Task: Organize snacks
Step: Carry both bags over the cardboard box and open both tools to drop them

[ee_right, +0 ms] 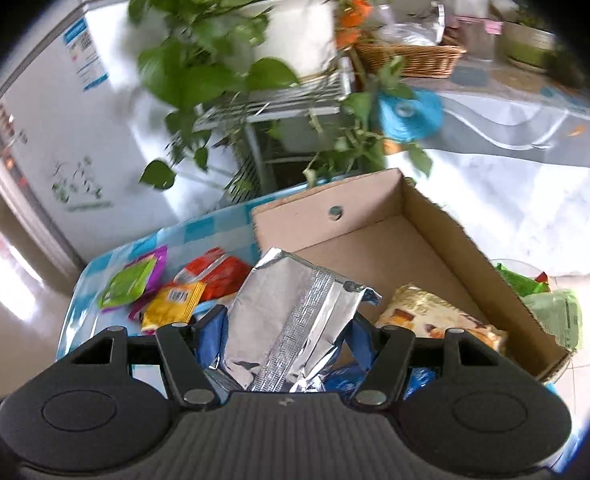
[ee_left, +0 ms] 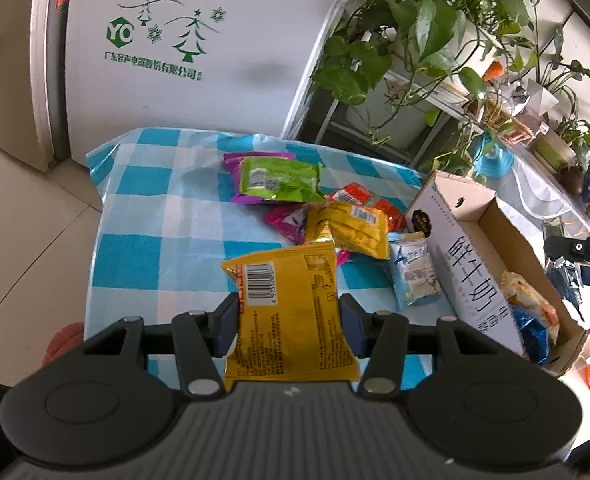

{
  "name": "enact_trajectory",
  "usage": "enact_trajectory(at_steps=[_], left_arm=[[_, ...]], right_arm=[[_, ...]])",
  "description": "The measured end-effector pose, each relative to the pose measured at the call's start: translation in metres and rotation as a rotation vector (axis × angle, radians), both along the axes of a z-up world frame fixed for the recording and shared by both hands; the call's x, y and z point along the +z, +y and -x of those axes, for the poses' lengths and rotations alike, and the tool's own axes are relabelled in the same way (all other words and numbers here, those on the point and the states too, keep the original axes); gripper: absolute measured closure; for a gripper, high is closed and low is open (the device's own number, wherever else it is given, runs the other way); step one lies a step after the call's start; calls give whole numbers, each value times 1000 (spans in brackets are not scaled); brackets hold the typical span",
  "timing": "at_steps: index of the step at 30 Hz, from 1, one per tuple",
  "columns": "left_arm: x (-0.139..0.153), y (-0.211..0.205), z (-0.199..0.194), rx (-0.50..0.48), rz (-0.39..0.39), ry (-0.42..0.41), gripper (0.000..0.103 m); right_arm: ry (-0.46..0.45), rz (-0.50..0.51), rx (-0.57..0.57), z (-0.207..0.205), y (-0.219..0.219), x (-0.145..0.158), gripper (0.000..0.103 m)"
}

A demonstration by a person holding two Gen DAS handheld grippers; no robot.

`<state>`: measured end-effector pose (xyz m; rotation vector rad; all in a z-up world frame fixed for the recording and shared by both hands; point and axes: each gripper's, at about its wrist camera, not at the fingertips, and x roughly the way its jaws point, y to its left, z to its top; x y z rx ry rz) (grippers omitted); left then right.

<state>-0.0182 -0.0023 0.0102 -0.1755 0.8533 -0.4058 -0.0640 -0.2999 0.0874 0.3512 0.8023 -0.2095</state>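
My left gripper (ee_left: 289,322) is shut on a yellow snack packet (ee_left: 291,304) and holds it above the blue checked tablecloth (ee_left: 155,220). Loose snacks lie beyond it: a green and purple packet (ee_left: 277,180), a second yellow packet (ee_left: 351,224), a red packet (ee_left: 369,200), a pale blue packet (ee_left: 413,276). My right gripper (ee_right: 285,328) is shut on a silver foil packet (ee_right: 291,320) over the near end of the open cardboard box (ee_right: 411,216). A beige snack bag (ee_right: 439,316) lies inside the box. The box also shows in the left wrist view (ee_left: 471,264).
A white fridge (ee_left: 199,60) stands behind the table. Potted plants on a metal rack (ee_left: 407,40) stand at the back right. A low side table (ee_right: 527,152) with a wicker basket (ee_right: 411,56) lies beyond the box. Green packets (ee_right: 551,312) lie right of the box.
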Motion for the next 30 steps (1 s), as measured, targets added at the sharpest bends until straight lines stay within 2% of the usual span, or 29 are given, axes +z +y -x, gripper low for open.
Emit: enact_trajectory(at_steps=[7,11,19,30], left_arm=[[18,-27,-2,-47,36,-20,51],[30,-52,-5,-79,65,-29,51],[51,-106,-9,-158,131,-35,51],[67,-169,-14,-236,158,-41,51]], right_arm=[[-26,-43,-71,5,-18,2,33],[-49,-87,-125,8,-31,5,33],[-120,-113,-196,13,-49,13,33],[-169,-160,-241,15,-69,18,33]])
